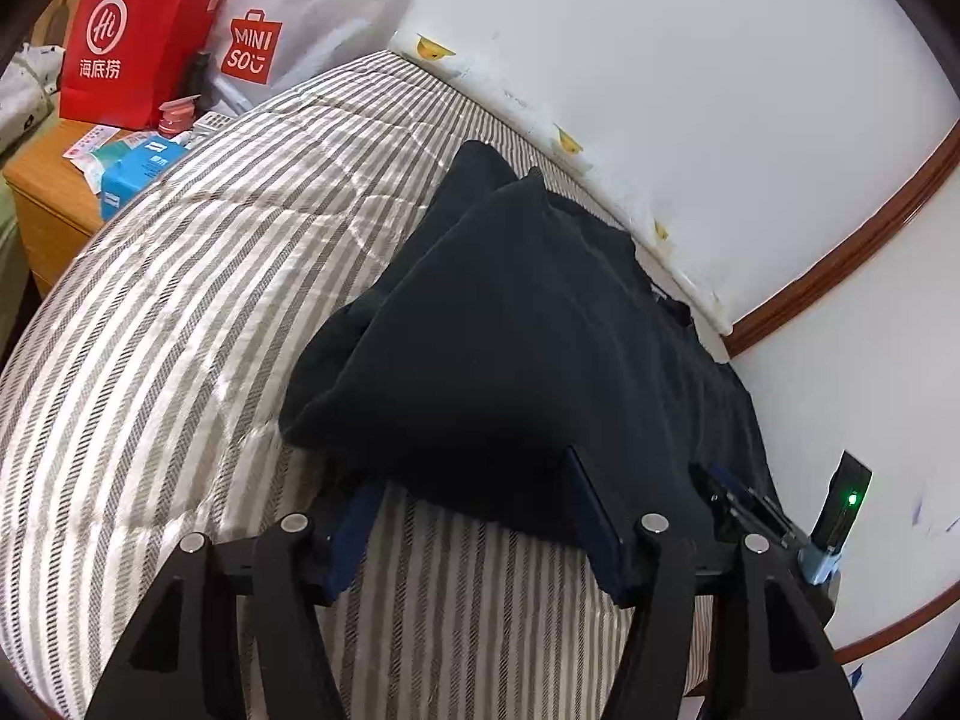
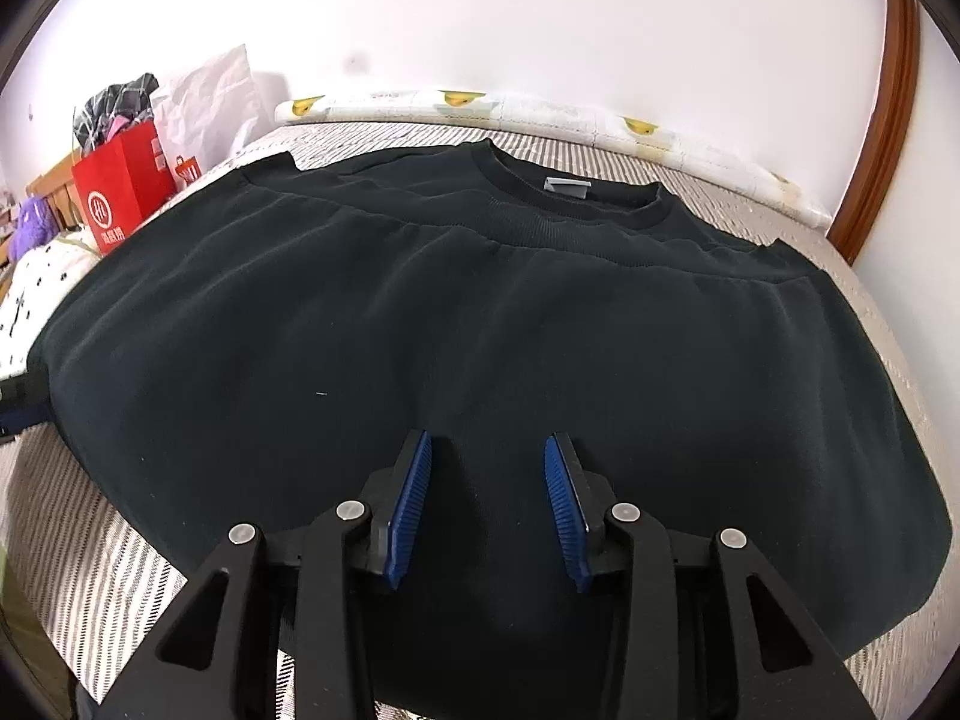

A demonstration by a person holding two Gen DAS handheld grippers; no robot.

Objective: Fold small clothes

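The white bag (image 1: pixel 282 18) at upper left reads "MINISO". The dark sweatshirt (image 2: pixel 480 324) lies on the striped bed (image 1: pixel 180 300). The left gripper (image 1: pixel 474 474) and the right gripper (image 2: pixel 487 450) both point down, jaws apart, holding nothing.

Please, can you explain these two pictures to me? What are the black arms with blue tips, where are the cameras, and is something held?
No robot here: a person holds one hand tool, a two-finger gripper, in each hand. Each picture comes from a camera on one gripper, looking along its fingers. A black sweatshirt lies on a striped bed. The left gripper stands open at the sweatshirt's edge, cloth draped over its fingers. The right gripper hovers open over the sweatshirt. Neither one grips anything. Shopping bags stand beside the bed.
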